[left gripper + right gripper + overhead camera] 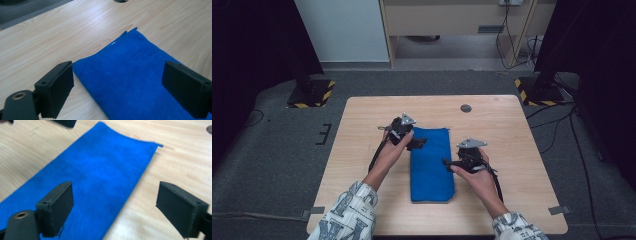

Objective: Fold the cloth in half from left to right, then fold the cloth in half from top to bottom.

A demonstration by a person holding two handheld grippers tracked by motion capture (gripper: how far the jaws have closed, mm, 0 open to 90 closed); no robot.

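A wooden table holds a folded blue cloth lying flat between both claws. The left claw hangs over its far left edge, jaws wide apart, gripping nothing. The right claw hangs at its right edge, likewise gaping and empty.

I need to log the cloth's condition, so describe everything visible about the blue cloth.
The blue cloth is a bright blue, fuzzy, towel-like fabric, folded into a long narrow rectangle with stacked layers showing at one far corner. It lies flat on the wooden table, its long side running away from the person. The left gripper hangs open at its left edge, the right gripper open at its right edge; neither grips it.
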